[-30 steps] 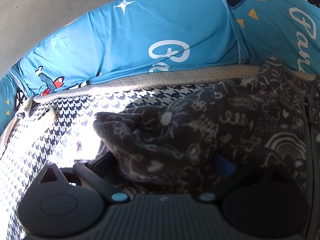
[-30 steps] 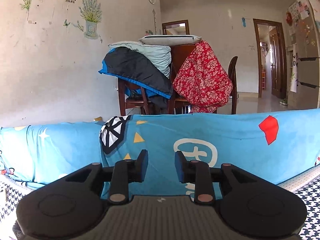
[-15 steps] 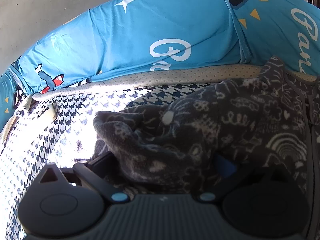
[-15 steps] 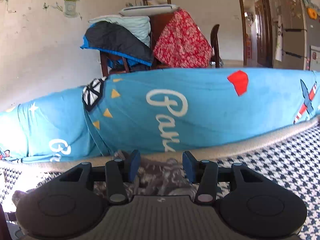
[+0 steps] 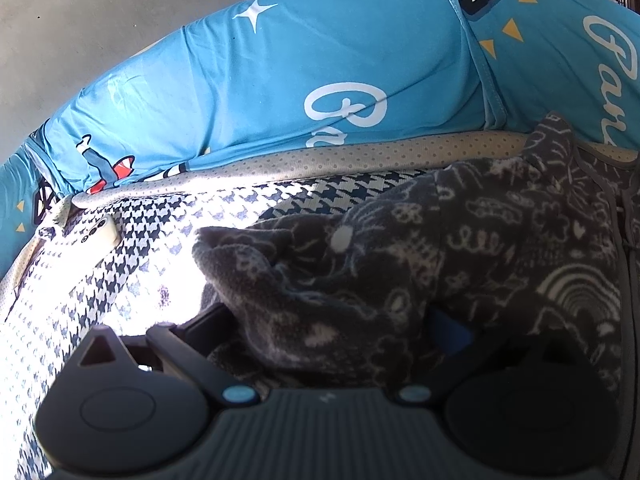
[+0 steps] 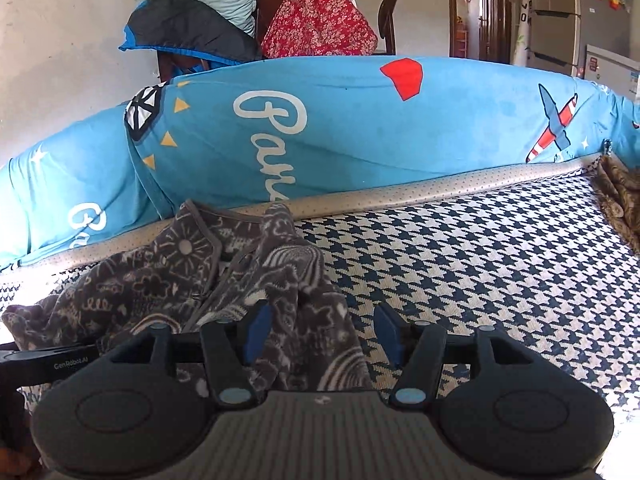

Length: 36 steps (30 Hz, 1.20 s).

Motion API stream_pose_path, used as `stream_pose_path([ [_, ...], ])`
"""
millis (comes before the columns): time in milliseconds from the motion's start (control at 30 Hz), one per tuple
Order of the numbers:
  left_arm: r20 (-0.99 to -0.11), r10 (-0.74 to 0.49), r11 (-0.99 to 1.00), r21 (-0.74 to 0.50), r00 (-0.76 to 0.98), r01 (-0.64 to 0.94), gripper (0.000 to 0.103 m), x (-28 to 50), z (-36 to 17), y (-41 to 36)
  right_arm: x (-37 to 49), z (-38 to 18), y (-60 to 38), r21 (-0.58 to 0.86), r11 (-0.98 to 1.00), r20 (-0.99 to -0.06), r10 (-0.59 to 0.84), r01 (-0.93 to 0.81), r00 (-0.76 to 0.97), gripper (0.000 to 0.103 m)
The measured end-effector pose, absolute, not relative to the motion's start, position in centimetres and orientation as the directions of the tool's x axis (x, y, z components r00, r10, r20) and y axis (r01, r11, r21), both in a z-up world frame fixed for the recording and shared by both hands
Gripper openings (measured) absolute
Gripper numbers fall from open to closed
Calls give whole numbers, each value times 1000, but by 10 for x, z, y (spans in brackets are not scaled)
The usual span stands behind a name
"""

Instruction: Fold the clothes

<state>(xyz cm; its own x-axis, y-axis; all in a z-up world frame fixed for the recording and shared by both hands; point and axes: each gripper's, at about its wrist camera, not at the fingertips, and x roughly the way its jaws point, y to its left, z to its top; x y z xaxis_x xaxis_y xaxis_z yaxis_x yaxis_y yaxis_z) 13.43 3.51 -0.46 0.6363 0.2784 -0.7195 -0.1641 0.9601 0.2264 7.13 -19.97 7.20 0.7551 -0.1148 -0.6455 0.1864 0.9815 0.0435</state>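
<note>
A dark grey fleece garment (image 5: 420, 248) with white doodle print lies bunched on the houndstooth seat cover (image 5: 132, 248). It also shows in the right wrist view (image 6: 168, 280). My left gripper (image 5: 332, 320) is open, its jaws wide apart around a fold of the garment that fills the gap and hides the fingertips. My right gripper (image 6: 320, 332) is open and low over the garment's right edge, with cloth lying between its blue pads (image 6: 256, 328). The left gripper's arm (image 6: 48, 364) shows at the far left of the right wrist view.
A blue printed backrest cushion (image 6: 360, 132) runs behind the seat. A white phone (image 5: 100, 232) lies at the seat's left end. A brown patterned cloth (image 6: 620, 200) lies at the right end. Chairs piled with clothes (image 6: 248, 24) stand behind the sofa.
My right gripper has tilted down from facing the room to the seat, opened wider, and come over the garment's right edge. The left gripper has barely moved.
</note>
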Motion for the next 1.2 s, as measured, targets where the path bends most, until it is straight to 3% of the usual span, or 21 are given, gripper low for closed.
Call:
stream_pose_path([
  [100,-712,291,956,233,639,-176,103,136,-4,37,66,70,-203,28,980,-655,-130,196,744,65],
  [367,-683,360,933,258,635,-251,103,141,-1,51,55,71,-236,6,968,-677,-181,251,713,66],
  [600,-665,420,906,272,618,-323,103,146,1,68,45,64,-268,72,960,-725,-135,270,675,66],
  [800,-655,456,887,274,603,-373,103,148,7,80,42,42,-267,108,973,-798,-37,202,601,67],
  [1033,-630,474,878,283,615,-386,103,145,13,76,40,21,-238,45,997,-847,8,58,531,67],
  [1200,-673,446,888,249,590,-388,103,147,10,83,38,14,-226,11,1000,-851,7,5,526,72],
])
